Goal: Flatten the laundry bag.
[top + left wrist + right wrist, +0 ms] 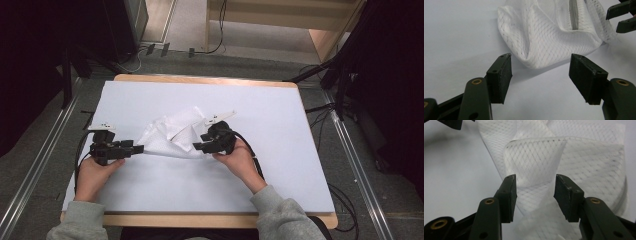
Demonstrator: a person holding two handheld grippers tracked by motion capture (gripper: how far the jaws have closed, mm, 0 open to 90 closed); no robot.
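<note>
A white mesh laundry bag lies crumpled mid-table between 2 spread, empty grippers, left and right. It is judged light, limp and snag-prone, best pinched at a hemmed edge or beside the zipper.

A table with a light wooden rim, covered by a pale blue-white sheet, fills the middle of the high view. Directly on the sheet, just left of centre, lies a crumpled white mesh bag
</note>
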